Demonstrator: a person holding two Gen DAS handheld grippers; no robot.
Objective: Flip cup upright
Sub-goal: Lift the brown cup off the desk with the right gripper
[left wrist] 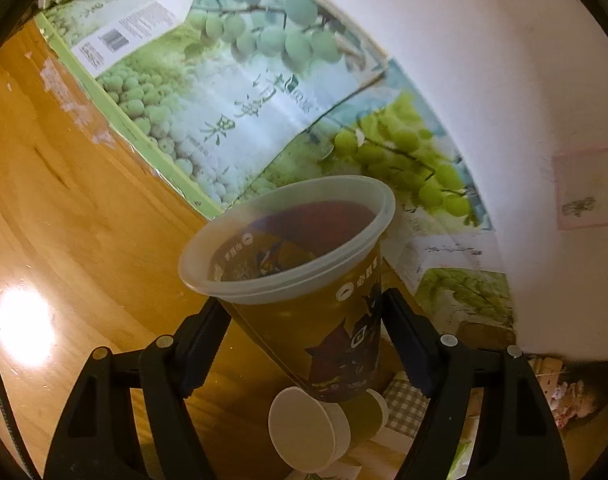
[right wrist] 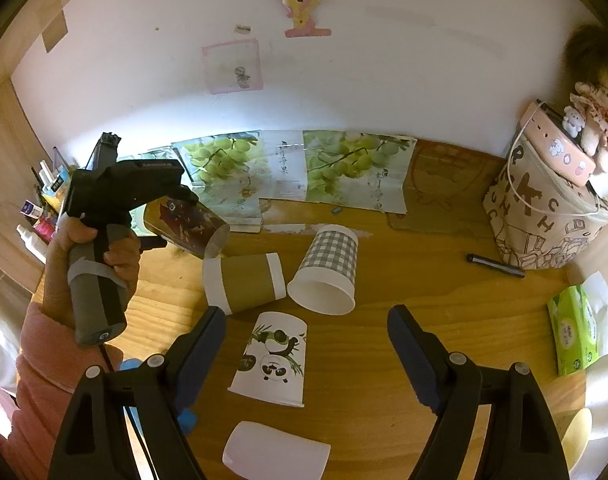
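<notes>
My left gripper [left wrist: 305,312] is shut on a clear plastic cup [left wrist: 304,280] with a dark printed sleeve, held in the air and tilted, its open rim facing the camera. In the right wrist view the same cup [right wrist: 188,226] hangs from the hand-held left gripper [right wrist: 172,204] above the table's left side, base pointing right and down. My right gripper [right wrist: 305,320] is open and empty above the wooden table [right wrist: 423,288], over a panda-print cup [right wrist: 274,360] lying on its side.
Lying on the table are a brown-sleeved cup [right wrist: 244,282], a grey checked cup [right wrist: 329,268] and a plain white cup [right wrist: 276,450]. Grape-print cardboard [right wrist: 343,168] leans on the wall. A patterned bag [right wrist: 543,216], a black pen [right wrist: 495,265] and a tissue pack [right wrist: 575,330] sit right.
</notes>
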